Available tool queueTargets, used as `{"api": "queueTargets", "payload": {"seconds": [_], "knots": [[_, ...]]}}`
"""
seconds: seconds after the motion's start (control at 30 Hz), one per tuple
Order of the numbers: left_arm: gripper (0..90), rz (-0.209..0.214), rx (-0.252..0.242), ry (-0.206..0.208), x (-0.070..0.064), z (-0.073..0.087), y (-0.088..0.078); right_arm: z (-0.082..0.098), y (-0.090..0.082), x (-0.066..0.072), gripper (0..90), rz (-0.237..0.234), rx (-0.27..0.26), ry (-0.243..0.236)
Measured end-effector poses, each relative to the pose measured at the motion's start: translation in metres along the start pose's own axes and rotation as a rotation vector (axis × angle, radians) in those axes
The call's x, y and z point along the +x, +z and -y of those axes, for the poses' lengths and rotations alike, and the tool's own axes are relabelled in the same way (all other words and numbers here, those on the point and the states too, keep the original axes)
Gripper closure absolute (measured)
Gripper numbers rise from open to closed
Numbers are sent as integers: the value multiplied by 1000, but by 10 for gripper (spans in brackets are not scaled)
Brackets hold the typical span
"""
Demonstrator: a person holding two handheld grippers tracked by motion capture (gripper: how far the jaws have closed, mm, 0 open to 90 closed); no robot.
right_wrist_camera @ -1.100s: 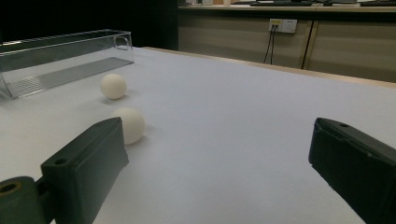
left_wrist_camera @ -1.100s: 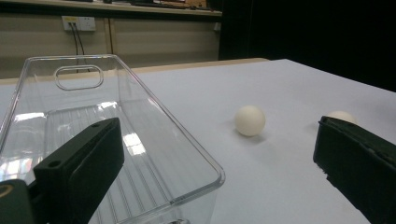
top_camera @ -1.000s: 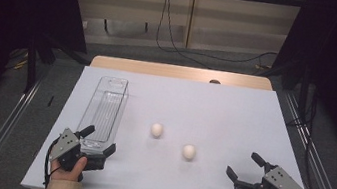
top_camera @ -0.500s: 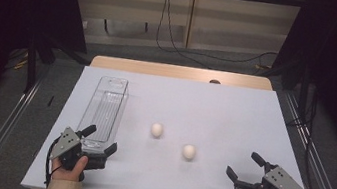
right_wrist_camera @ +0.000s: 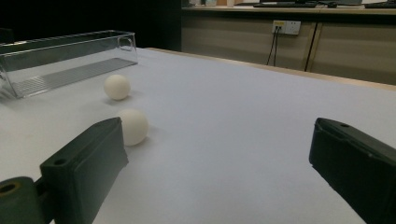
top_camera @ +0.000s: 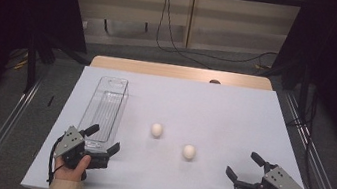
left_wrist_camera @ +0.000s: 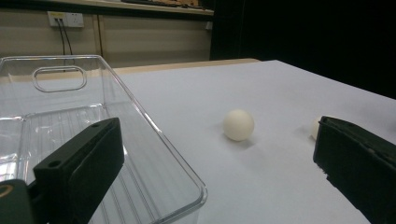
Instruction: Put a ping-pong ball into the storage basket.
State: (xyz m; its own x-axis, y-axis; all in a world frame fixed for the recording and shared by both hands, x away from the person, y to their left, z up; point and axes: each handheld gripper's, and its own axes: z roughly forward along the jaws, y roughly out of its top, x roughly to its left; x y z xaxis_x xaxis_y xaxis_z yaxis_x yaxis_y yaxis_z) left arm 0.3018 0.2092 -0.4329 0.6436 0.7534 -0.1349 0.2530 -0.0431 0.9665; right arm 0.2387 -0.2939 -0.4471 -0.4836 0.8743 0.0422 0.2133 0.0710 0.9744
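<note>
Black jaws, right gripper (top_camera: 245, 173): spread wide, holding nothing, low over the table's near right edge.
Nearer egg (top_camera: 189, 151): just ahead and to the left of those jaws, apart from them; in the right gripper view it sits at the left jaw's tip (right_wrist_camera: 132, 126).
Farther egg (top_camera: 156, 129): beyond it, toward the clear tray (top_camera: 105, 110).
Left gripper (top_camera: 102, 141): also wide open and empty, jaws straddling the tray's near right corner.
Tray axis: long side runs away from the person.
Nearer hand: judged the right one for the nearer egg.
Pose: both hands rest at the near edge of the white table (top_camera: 224, 113).
</note>
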Motion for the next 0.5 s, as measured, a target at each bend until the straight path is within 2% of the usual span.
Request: {"api": "queueTargets", "payload": {"seconds": [0.13, 0.33, 0.43, 0.5], "knots": [[18, 21, 7, -4, -3, -1, 4, 0, 1, 0, 32, -3, 0, -9], [18, 32, 8, -12, -5, -3, 9, 0, 1, 0, 33, -3, 1, -9], [18, 35, 29, 9, -9, -4, 13, -1, 0, 0, 32, -3, -1, -8], [18, 43, 30, 8, -10, -4, 15, -1, 0, 0, 33, -3, -1, -9]]}}
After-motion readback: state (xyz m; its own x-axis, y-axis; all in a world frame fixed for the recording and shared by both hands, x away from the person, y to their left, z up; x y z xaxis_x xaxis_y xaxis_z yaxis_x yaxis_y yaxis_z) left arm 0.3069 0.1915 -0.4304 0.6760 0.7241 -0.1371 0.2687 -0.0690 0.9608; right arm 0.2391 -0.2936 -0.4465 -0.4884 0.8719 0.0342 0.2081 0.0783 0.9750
